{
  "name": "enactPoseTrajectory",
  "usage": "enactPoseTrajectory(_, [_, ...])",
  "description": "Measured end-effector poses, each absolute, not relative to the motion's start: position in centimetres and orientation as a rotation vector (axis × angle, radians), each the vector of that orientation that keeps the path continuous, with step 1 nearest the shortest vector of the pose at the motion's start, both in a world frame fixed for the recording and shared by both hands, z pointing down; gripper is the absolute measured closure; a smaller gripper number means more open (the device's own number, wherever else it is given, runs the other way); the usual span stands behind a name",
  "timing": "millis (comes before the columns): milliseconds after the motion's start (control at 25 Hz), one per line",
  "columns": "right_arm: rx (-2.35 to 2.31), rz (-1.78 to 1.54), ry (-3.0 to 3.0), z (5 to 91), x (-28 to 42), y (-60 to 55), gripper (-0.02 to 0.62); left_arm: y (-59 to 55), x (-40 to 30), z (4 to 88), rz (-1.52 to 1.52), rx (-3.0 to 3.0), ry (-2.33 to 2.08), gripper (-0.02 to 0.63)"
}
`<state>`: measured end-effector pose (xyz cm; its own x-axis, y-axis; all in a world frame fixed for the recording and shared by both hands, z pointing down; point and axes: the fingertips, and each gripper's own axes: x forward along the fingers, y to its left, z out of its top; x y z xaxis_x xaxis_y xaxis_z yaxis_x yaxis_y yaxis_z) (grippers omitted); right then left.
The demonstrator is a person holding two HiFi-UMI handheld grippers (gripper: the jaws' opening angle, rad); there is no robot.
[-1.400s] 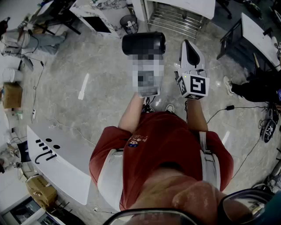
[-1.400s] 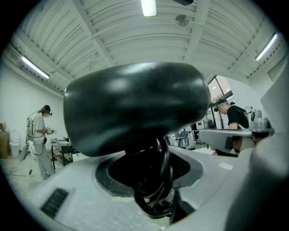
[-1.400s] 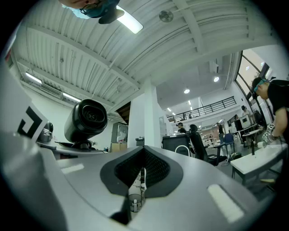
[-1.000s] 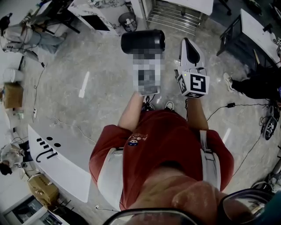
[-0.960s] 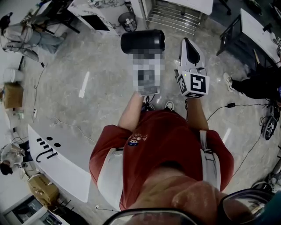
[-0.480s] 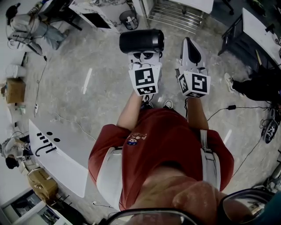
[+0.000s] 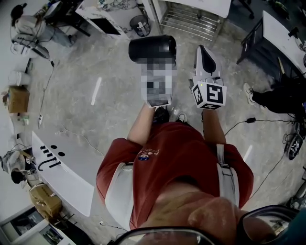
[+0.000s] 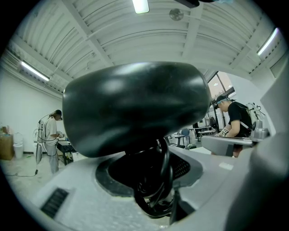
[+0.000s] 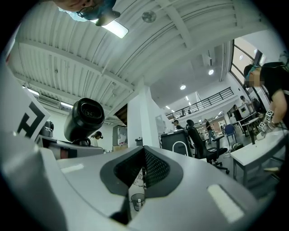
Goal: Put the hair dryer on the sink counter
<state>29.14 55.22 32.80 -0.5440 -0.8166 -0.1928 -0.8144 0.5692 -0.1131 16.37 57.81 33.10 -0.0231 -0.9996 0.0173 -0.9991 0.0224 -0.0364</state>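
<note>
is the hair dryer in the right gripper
No, the hair dryer is clamped in the left gripper, its black barrel above the jaws, while the right gripper has nothing between its closed jaws.

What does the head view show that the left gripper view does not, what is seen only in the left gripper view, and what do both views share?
Only the head view shows the person's red shirt, the right hand-held gripper with its jaws together and empty, the grey floor and a round bin.

Only the left gripper view shows the ribbed ceiling with a ceiling light and a coiled black cord between the jaws.

Both show the black hair dryer, held in the left hand-held gripper.
</note>
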Motion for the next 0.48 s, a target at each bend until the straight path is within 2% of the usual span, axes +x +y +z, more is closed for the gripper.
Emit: enactPoseTrajectory(480, [-1.380, 0.035, 2.586, 32.8, 23.8, 50.2, 0.595, 52.6, 11.4, 33.9, -0.013, -2.221, 2.224, 0.407])
